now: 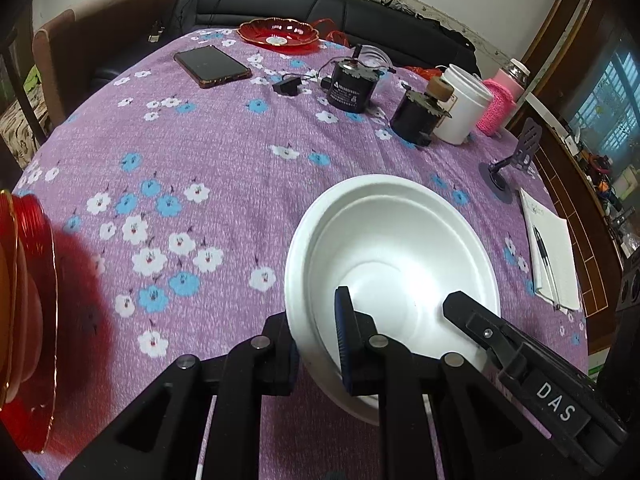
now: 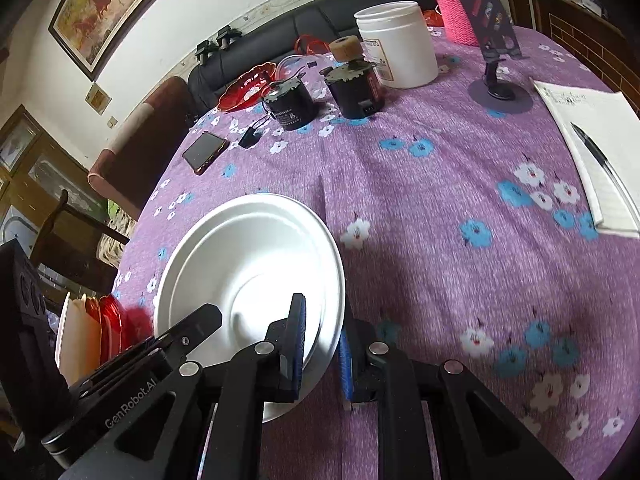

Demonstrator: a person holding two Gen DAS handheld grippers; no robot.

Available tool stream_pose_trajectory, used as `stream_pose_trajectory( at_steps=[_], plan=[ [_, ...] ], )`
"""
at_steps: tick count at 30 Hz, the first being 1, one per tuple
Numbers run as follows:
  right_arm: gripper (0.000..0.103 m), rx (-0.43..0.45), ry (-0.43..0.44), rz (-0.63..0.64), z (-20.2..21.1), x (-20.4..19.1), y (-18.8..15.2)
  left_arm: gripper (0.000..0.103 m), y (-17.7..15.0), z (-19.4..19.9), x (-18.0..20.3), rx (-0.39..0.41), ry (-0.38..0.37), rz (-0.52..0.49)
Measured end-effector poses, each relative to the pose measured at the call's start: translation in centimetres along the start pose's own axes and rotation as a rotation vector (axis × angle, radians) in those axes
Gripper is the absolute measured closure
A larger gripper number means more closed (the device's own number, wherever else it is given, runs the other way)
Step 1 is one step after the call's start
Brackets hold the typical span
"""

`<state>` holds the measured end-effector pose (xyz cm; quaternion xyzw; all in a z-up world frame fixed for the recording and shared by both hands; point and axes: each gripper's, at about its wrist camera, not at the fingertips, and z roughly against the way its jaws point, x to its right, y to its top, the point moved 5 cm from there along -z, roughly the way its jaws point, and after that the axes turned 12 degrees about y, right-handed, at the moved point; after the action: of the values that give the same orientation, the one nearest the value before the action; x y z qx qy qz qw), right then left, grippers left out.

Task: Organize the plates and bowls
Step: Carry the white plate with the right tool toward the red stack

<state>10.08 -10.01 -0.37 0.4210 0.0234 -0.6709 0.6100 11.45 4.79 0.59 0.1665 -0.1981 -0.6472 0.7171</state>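
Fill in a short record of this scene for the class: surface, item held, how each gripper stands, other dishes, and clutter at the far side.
surface: table with purple flowered cloth
item held: white bowl, gripped at its rim from two sides
left gripper: shut on the bowl's rim
right gripper: shut on the bowl's rim
other dishes: red plate at the far edge; stack of red and pale plates beside the bowl
clutter: phone, white tub, notepad with pen
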Motion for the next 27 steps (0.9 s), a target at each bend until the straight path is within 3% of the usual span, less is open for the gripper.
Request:
stream_pose_trajectory(
  at_steps=[27],
  plan=[
    [0.087,0.024,0.031,0.016,3.7,-1.4,-5.5,0.088,-5.4,3.0,-1.5,0.001,-0.034,0.009]
  ],
)
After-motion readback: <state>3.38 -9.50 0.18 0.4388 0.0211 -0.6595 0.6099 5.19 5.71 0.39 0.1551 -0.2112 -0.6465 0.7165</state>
